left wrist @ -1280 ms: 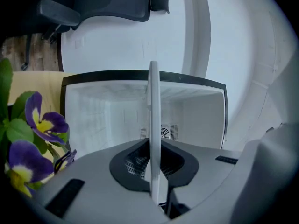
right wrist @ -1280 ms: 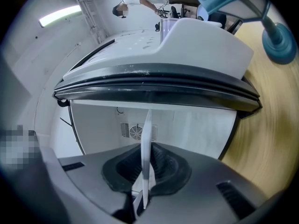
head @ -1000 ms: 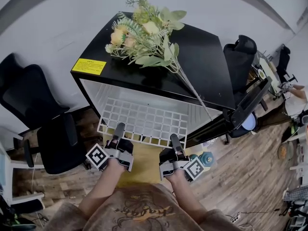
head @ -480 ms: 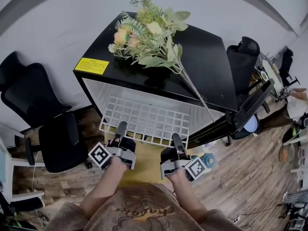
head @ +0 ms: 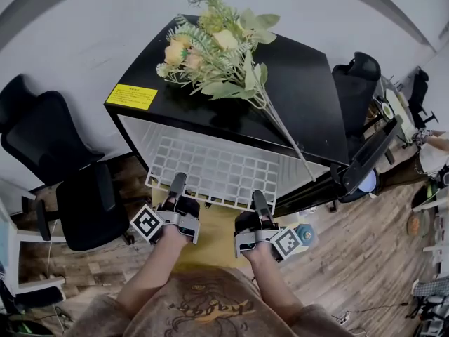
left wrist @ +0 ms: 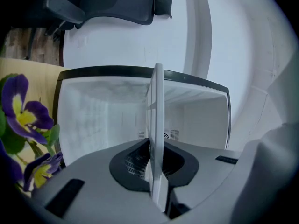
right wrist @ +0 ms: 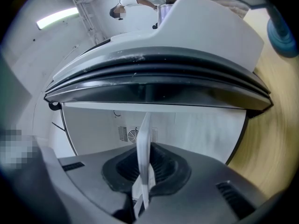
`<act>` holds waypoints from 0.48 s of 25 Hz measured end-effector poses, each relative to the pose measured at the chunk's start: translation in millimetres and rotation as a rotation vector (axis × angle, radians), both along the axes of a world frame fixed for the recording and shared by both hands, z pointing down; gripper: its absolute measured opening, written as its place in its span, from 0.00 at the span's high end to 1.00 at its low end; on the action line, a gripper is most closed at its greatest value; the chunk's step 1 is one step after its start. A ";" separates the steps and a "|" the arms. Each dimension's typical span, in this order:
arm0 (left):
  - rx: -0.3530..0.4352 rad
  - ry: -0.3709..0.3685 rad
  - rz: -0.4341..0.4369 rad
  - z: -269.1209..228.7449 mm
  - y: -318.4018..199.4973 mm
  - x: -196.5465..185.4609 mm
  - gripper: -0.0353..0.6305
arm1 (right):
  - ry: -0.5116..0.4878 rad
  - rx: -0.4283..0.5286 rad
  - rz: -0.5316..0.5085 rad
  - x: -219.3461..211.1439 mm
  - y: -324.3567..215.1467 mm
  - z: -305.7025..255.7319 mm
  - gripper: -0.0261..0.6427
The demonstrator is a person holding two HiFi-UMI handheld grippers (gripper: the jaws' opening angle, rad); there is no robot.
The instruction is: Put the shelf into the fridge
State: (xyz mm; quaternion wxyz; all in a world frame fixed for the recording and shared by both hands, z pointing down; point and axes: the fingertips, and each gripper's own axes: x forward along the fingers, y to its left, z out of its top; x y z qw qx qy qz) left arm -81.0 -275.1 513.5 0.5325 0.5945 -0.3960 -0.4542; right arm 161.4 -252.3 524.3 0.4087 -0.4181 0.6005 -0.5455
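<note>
Deeper into the fridge [head: 298, 93] now, the shelf [head: 210, 168] juts from its opening, front edge clamped by the left hand-held gripper [head: 177, 183] and right hand-held gripper [head: 259, 201].

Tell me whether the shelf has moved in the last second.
Yes: the shelf has slid slightly farther into the fridge, its front edge nearer the fridge's yellow label.

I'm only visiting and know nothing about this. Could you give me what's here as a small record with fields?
shelf: white wire grid, level, partly inside the fridge
fridge: small, black, door open on the right
left gripper: shut on the shelf's front edge
right gripper: shut on the same edge
on top of fridge: bouquet of flowers
</note>
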 end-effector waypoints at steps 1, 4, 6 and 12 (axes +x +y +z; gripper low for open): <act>-0.001 0.000 0.000 -0.3 -1.7 0.4 0.88 | 0.000 -0.002 0.003 0.4 -1.5 0.0 0.92; 0.003 0.004 -0.002 -1.7 -8.0 1.5 0.88 | 0.000 -0.005 0.009 0.8 -7.4 -0.7 0.92; 0.002 0.004 -0.005 -0.7 -12.2 1.9 0.88 | 0.002 -0.006 0.015 1.4 -11.8 -1.1 0.92; 0.005 0.008 -0.008 -1.0 -21.2 3.2 0.88 | 0.011 -0.008 0.040 3.5 -19.7 0.0 0.92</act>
